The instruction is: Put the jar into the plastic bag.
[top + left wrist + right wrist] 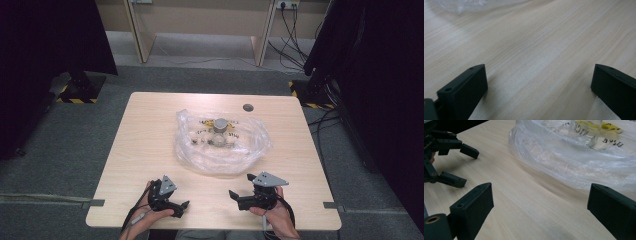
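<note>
A crumpled clear plastic bag (pixel 220 145) lies in the middle of the light wooden table (pixel 145 135). On or in it stands a small glass jar (pixel 220 126) with a grey lid, beside some small pieces and a yellow-printed label. Near the front edge, my left gripper (pixel 183 208) is open and points right. My right gripper (pixel 240 184) is open and points left toward it. The left gripper view has my open left gripper (pixel 539 72) over bare wood, with the bag (pixel 461 3) at the top. My open right gripper (pixel 540 192) faces the bag (pixel 574 162), the jar (pixel 585 132) and the left gripper (pixel 465 166).
A grey round grommet (pixel 248 107) sits in the table top behind the bag. Dark curtains (pixel 50 40) hang on both sides, with stand bases (pixel 80 90) and cables (pixel 295 45) on the carpet. A wooden desk (pixel 200 20) stands at the back.
</note>
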`<move>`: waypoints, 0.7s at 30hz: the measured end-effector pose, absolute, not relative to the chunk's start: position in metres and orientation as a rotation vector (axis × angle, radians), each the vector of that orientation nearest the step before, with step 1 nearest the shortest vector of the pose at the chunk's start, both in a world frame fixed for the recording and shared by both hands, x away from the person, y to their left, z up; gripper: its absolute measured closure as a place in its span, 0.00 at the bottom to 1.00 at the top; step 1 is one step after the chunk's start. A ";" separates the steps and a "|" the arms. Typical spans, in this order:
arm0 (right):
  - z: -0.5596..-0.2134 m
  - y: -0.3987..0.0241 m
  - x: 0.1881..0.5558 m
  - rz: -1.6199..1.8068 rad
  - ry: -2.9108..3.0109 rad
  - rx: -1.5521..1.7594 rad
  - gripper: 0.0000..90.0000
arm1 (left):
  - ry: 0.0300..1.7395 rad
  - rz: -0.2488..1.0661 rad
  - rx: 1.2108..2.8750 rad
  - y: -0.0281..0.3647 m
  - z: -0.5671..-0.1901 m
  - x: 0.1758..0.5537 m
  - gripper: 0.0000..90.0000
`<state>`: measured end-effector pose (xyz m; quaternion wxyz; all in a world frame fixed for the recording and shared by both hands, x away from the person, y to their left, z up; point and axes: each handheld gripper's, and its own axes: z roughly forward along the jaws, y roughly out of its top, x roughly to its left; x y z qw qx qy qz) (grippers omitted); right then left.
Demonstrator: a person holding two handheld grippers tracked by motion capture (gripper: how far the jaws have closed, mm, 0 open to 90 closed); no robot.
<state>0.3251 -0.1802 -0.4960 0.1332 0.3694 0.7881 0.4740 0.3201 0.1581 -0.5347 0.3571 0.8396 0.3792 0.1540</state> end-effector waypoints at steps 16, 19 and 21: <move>-0.500 -0.189 0.318 1.368 2.277 1.095 0.08 | 0.979 0.398 2.168 0.158 -0.535 0.320 0.00; -0.501 -0.192 0.316 1.369 2.277 1.099 0.08 | 0.979 0.398 2.167 0.158 -0.535 0.320 0.00; -0.502 -0.193 0.315 1.367 2.276 1.105 0.08 | 0.979 0.398 2.167 0.158 -0.535 0.320 0.00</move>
